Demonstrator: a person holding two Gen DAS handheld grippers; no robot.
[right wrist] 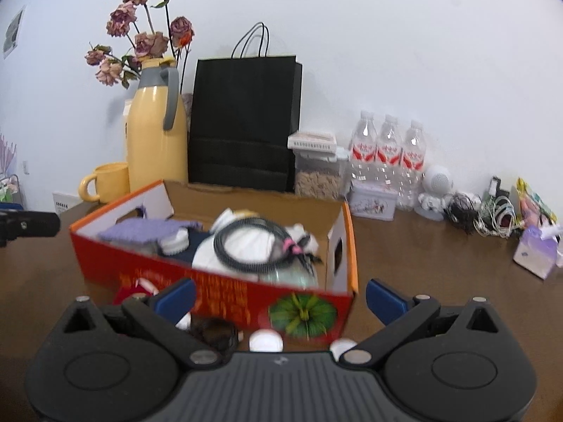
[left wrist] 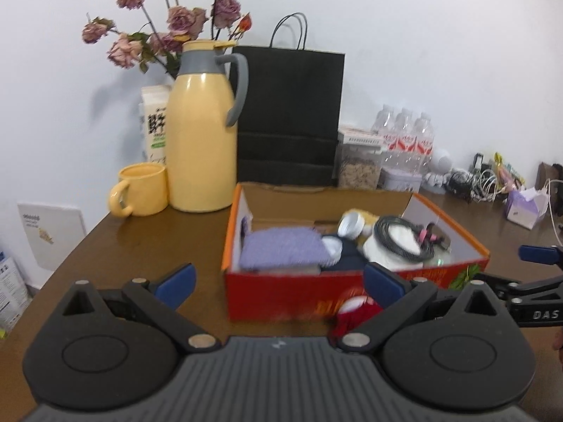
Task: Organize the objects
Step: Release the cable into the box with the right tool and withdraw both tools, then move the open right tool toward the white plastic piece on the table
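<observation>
Near the table's (left wrist: 147, 242) front edge, both grippers hang released, holding nothing
Left gripper (left wrist: 278, 281) and right gripper (right wrist: 279, 297) face the red box (right wrist: 225, 281), which holds a cable (right wrist: 246, 242) and purple cloth (left wrist: 281, 249)

Plain white painted wall (left wrist: 422, 35) runs behind everything, lit evenly and pretty softly, with just a faint shadow where the dried flowers sit against it. The furniture is one dark brown wooden table (left wrist: 147, 246) pushed right up to that wall, its top a bit glossy. Down past the table's left edge there's a white wall plate (left wrist: 52, 235) with small print on it. In the right wrist view a small picture (right wrist: 12, 31) hangs high on the left.
</observation>
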